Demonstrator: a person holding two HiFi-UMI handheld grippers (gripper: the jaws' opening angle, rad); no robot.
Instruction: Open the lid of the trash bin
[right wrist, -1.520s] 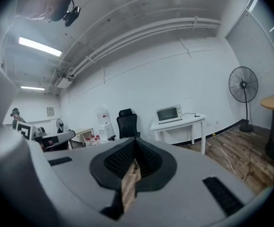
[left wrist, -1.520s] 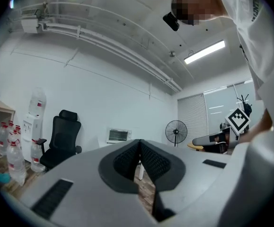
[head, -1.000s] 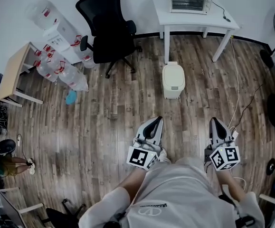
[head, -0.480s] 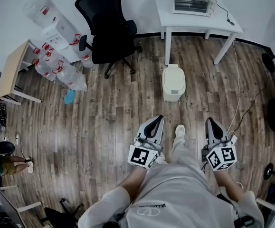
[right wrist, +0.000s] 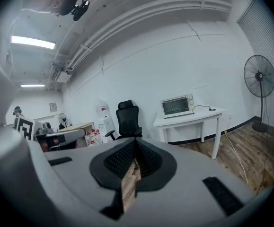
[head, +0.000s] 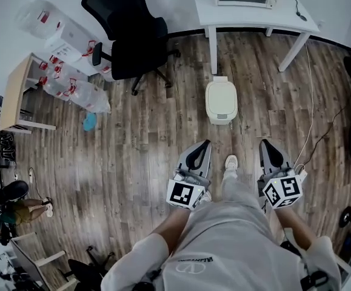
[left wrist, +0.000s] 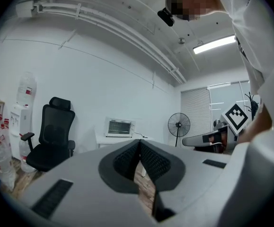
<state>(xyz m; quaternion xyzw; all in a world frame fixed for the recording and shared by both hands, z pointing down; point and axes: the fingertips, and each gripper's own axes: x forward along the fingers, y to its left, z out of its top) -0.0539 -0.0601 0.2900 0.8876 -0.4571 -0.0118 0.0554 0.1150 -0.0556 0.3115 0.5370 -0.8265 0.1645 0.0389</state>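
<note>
The cream trash bin (head: 221, 102) stands on the wooden floor (head: 133, 156) with its lid down, just in front of the white desk (head: 254, 16). The left tongs (head: 203, 145) and right tongs (head: 264, 143) hover short of it, each pressed together with nothing between the jaws.

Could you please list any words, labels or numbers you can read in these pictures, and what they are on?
Nothing can be read for sure.
Print on the shirt: too blurred to read.
Red labels on the water bottles: too small to read.
</note>
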